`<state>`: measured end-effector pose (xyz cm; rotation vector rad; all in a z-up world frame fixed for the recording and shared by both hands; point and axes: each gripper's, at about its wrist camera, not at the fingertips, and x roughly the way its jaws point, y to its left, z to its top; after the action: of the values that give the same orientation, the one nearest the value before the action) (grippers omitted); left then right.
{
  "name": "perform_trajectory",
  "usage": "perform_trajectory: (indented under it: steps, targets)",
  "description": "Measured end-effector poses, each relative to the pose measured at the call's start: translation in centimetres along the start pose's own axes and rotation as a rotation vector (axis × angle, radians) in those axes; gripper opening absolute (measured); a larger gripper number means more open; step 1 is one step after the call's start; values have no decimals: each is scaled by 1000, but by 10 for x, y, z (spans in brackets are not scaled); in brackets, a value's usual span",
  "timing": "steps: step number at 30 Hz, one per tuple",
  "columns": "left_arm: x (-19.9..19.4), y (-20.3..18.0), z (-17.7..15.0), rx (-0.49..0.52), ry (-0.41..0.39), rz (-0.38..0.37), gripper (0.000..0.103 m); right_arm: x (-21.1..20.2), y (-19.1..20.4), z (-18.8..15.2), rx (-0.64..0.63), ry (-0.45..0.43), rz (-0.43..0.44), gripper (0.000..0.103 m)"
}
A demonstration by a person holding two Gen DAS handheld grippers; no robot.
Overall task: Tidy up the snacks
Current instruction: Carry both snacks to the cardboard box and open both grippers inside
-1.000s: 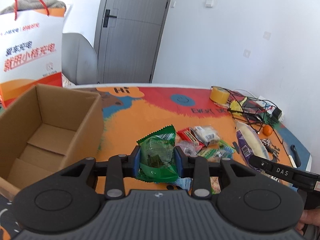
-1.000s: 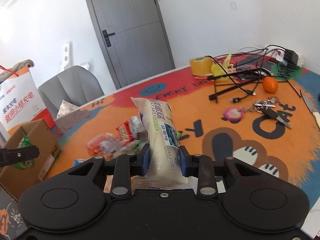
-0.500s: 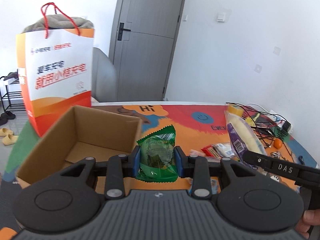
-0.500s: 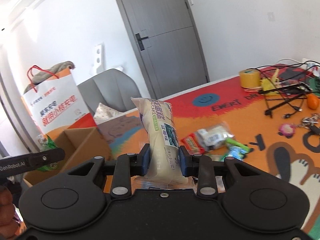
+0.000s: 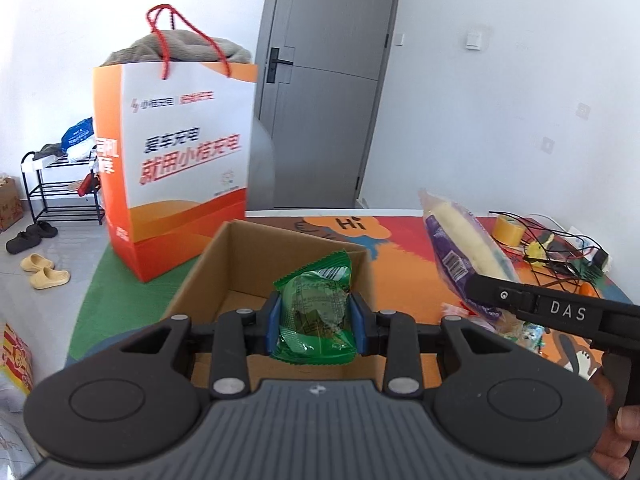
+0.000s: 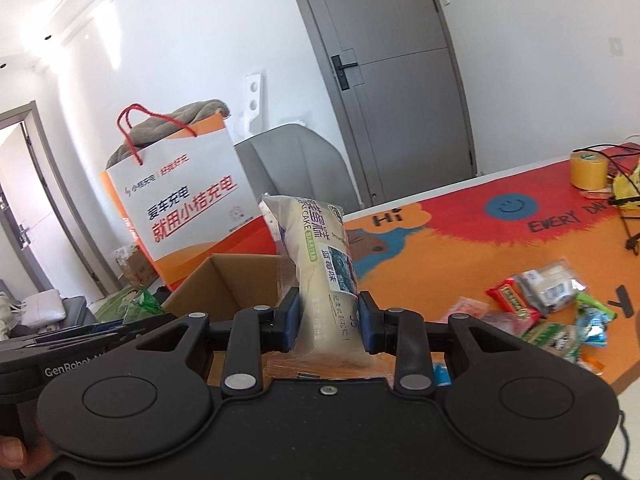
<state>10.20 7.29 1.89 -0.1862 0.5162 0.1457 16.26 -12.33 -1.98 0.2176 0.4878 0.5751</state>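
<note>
My left gripper (image 5: 316, 322) is shut on a green snack packet (image 5: 316, 312) and holds it over the open cardboard box (image 5: 248, 256). My right gripper (image 6: 328, 322) is shut on a long cream cake pack (image 6: 320, 264), held upright just right of the box (image 6: 236, 284). The cake pack also shows in the left wrist view (image 5: 464, 248), with the right gripper's finger (image 5: 540, 308) below it. Several loose snack packets (image 6: 548, 312) lie on the orange table mat (image 6: 460, 256).
An orange and white paper bag (image 5: 180, 160) stands behind the box. A grey chair (image 6: 296, 168) is beyond the table. A yellow tape roll (image 6: 588, 166), cables (image 5: 556, 252) and a small orange lie at the far right of the table.
Both grippers have swung left with their packets, from above the snack pile to the box. The box and paper bag now sit central in both views.
</note>
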Motion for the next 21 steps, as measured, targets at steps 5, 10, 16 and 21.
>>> perform_trajectory:
  steps: [5, 10, 16, 21]
  targets:
    - [2, 19, 2, -29, -1, 9, 34, 12, 22, 1, -32, 18, 16, 31]
    - [9, 34, 4, -44, 19, 11, 36, 24, 39, 2, -51, 35, 26, 31]
    - [4, 46, 3, -62, 25, 15, 57, 40, 57, 0, -63, 62, 38, 31]
    - [-4, 57, 1, -81, 22, 28, 68, 53, 72, -3, -65, 98, 78, 35]
